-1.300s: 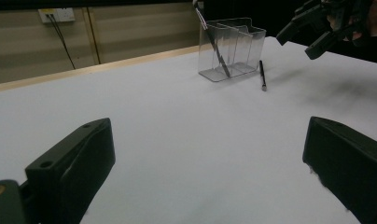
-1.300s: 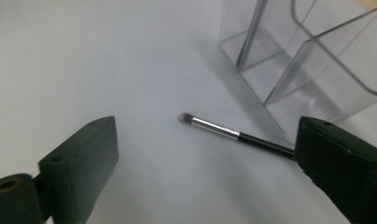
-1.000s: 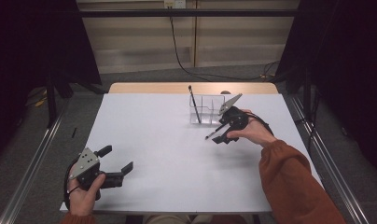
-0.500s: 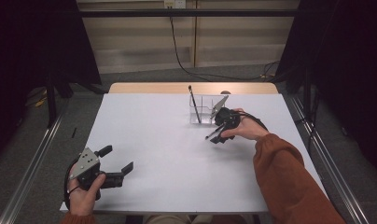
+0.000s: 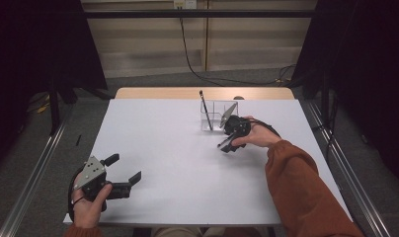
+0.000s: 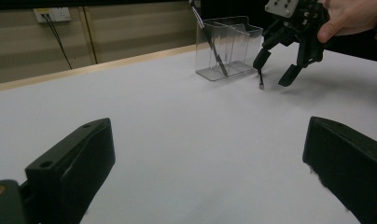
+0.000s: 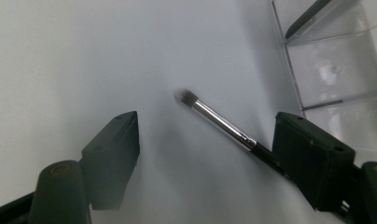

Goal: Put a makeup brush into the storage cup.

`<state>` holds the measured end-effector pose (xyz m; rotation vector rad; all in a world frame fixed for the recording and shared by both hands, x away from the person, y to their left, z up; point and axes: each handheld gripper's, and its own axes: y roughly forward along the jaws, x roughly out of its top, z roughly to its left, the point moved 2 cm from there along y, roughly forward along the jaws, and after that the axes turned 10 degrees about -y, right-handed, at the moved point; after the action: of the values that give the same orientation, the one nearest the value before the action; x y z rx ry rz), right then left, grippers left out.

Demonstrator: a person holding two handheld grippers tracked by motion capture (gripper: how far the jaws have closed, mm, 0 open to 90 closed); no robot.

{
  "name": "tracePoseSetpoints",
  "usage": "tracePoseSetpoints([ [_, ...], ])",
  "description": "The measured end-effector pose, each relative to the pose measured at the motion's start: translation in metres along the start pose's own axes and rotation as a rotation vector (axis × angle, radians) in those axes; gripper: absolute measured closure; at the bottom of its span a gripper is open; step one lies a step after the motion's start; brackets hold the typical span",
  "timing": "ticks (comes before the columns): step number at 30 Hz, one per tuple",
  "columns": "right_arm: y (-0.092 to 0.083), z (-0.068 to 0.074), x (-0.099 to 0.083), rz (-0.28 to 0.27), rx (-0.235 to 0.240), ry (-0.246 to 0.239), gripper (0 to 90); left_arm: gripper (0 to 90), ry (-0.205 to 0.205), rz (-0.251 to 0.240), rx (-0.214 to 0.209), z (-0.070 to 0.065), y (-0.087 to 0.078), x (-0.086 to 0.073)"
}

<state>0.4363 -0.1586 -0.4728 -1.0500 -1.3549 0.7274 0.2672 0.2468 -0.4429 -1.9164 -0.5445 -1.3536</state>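
The right gripper (image 5: pixel 228 143) has sunk toward the table (image 5: pixel 163 148) since a second ago, its jaws just closing yet still spread around a small brush (image 7: pixel 221 123) lying at seven o'clock of the clear organizer (image 5: pixel 215 116). The left gripper (image 5: pixel 122 173) is unmoved, jaws spread and empty.

White table (image 5: pixel 158 148), black cable (image 5: pixel 187 54) down the far wall, wall socket (image 6: pixel 50 15).

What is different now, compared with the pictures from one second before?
The right gripper came down a little toward the table beside the clear organizer; its jaws have just been closing around the small brush, not yet pressing it. The left gripper, open, and the brush standing in the organizer stayed put.
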Motion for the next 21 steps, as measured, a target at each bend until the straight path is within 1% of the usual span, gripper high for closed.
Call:
tracePoseSetpoints([
  [6,0.0054,-0.0017,-0.0012,0.006,0.015,-0.005,24.6,2.3,-0.001,-0.001,-0.001,0.0,0.0001,0.0],
  [9,0.006,-0.0025,-0.0025,0.018,0.019,0.002,26.4,2.3,-0.002,-0.001,-0.002,0.0001,0.0001,-0.0001],
  [13,0.0047,-0.004,-0.0044,0.035,0.024,-0.003,26.8,2.3,0.0,-0.001,-0.002,0.0001,0.0002,0.0],
  [15,0.003,-0.0052,-0.0043,0.042,0.025,-0.007,28.9,2.3,-0.001,0.0,-0.002,0.0,0.0002,0.0],
  [17,0.0016,-0.0065,-0.0043,0.062,0.024,-0.008,30.4,2.3,0.0,0.0,-0.002,0.0,0.0,0.0],
  [20,0.0023,-0.0079,-0.0054,0.092,0.027,-0.026,33.8,2.3,-0.001,-0.001,-0.003,0.0,-0.0001,0.0],
  [21,0.0028,-0.0074,-0.006,0.098,0.033,-0.016,34.8,2.3,-0.003,-0.002,-0.004,-0.0002,0.0,0.0],
])
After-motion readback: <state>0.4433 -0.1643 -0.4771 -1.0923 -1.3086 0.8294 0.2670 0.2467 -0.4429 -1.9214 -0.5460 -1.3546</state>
